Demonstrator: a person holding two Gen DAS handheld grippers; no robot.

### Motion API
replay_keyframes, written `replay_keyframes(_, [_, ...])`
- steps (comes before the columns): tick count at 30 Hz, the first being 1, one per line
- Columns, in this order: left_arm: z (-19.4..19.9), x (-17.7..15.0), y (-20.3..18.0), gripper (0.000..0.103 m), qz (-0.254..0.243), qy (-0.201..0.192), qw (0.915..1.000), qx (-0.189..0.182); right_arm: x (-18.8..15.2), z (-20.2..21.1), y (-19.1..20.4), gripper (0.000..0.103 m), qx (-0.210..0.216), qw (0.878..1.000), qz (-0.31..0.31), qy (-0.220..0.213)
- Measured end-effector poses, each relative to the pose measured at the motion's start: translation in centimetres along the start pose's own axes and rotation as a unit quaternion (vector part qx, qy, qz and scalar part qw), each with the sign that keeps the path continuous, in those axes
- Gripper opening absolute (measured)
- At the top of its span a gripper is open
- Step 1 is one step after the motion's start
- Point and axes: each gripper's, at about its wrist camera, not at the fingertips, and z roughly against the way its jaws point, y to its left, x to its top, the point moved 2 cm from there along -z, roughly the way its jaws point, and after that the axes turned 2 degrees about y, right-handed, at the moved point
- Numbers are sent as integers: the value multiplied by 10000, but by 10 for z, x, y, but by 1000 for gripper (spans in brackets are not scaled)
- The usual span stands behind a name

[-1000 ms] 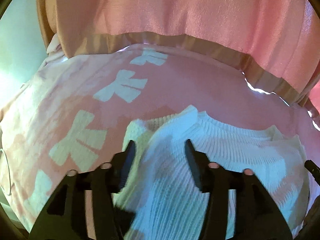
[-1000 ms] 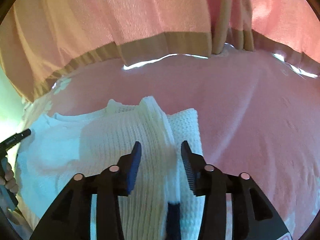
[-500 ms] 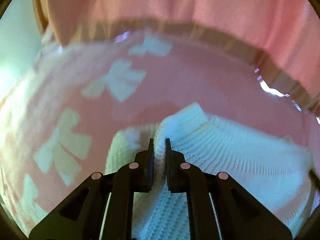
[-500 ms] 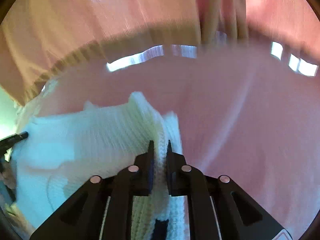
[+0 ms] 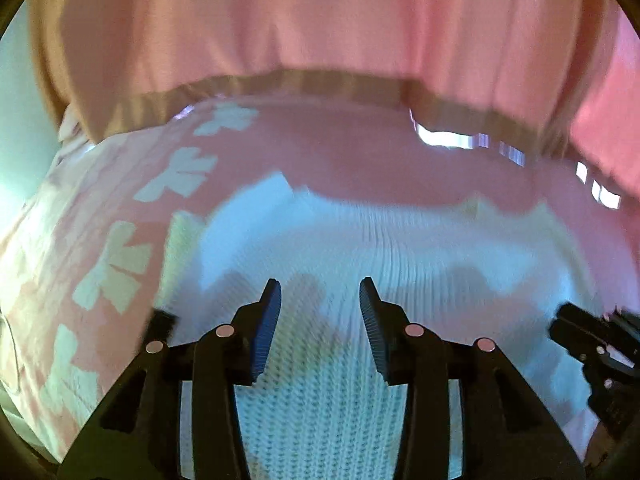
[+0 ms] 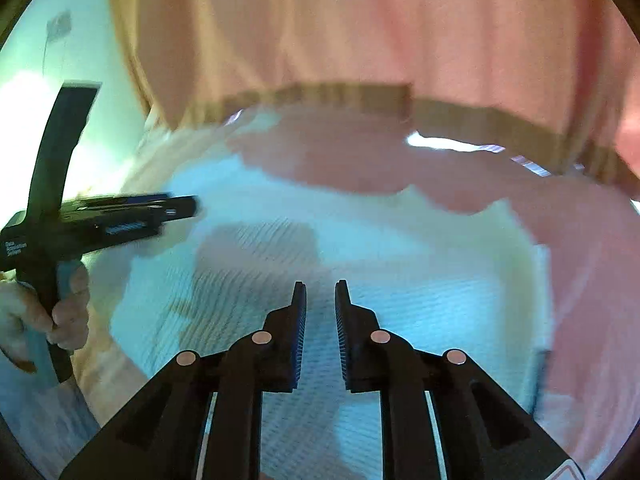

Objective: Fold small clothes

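Two grippers: both over one white knit sweater (image 5: pixel 400 248), neither holding it.
Sweater: spread flat on a pink bedspread (image 5: pixel 360 160); ribbed knit, far edge uneven with small peaks (blurred in both views).
Bedspread: pale bow shapes (image 5: pixel 116 264) run along its left part; plain pink to the right and beyond the sweater.
Left gripper (image 5: pixel 320 292): jaws parted, having just been opening; nothing between the pads, knit visible below through the gap. Points down at the near-left part of the sweater.
Right gripper (image 6: pixel 321 292): jaws have just been opening too, only a narrow slit between the pads; no cloth pinched in the slit (knit seen beneath it). Sits over the near-middle of the sweater.
Cross-view: right gripper appears at the right edge of the left view; left gripper shows at the left of the right view, over the sweater's left edge.
Hand (image 6: pixel 60 312): wrapped round the left gripper's handle.
Curtain (image 5: pixel 320 20): pink, with a tan hem band, hanging behind the far edge of the bed.
Wall (image 6: pixel 32 92): pale, far left.
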Motion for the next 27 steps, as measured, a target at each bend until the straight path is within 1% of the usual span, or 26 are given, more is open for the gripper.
replay_keyframes(1, [-10,-4,-1,39,-62,126,9998,133,-1,-11,1,13,-45,9999,17,155])
replay_keyframes(2, [-20,-7,1,40,-75,251,9993,249,-4,-26,-2,12,-205,9991,38,369])
replay_keyframes(3, [-26,-10,4,42,-39,305,9992,264,-4,-32,-4,9,-204,9990,26,400])
replay_keyframes(6, [-17,-5,11,42,93,98,9996,238,4,-17,-3,11,-88,9998,-116,145])
replay_keyframes(8, [-15,-1,18,43,224,16,9994,269,14,-14,5,11,91,10000,-18,-15])
replay_keyframes(10, [-24,2,25,44,324,116,9988,352,16,-33,8,11,9,9997,139,222])
replay_keyframes(11, [-30,4,27,44,368,178,9985,361,15,-49,7,10,-70,9988,170,443])
replay_keyframes(12, [-35,6,28,47,404,180,9982,399,15,-57,2,9,1,9992,73,381])
replay_keyframes(13, [-38,8,29,48,392,137,9980,471,16,-56,-2,9,59,9995,-53,310])
replay_keyframes(15, [-39,13,31,49,380,30,9973,622,23,-49,-2,10,98,9992,-247,302])
replay_keyframes(17, [-43,18,39,50,475,22,9968,640,25,-41,3,10,104,9996,-181,173])
replay_keyframes(20, [-52,22,49,52,666,143,9958,605,34,-34,2,10,147,9997,-196,25])
replay_keyframes(22, [-56,24,51,52,694,64,9953,665,38,-38,-2,12,192,9995,-227,114])
replay_keyframes(23, [-58,24,51,52,666,66,9952,715,39,-47,-2,12,197,9993,-199,233])
replay_keyframes(24, [-59,24,48,52,618,42,9949,794,38,-58,-3,11,69,9991,-124,401])
replay_keyframes(25, [-60,25,46,52,567,21,9946,867,38,-67,-4,8,-25,9988,-72,478])
replay_keyframes(27, [-60,26,44,52,534,11,9942,937,38,-68,-10,7,-24,9992,-168,365])
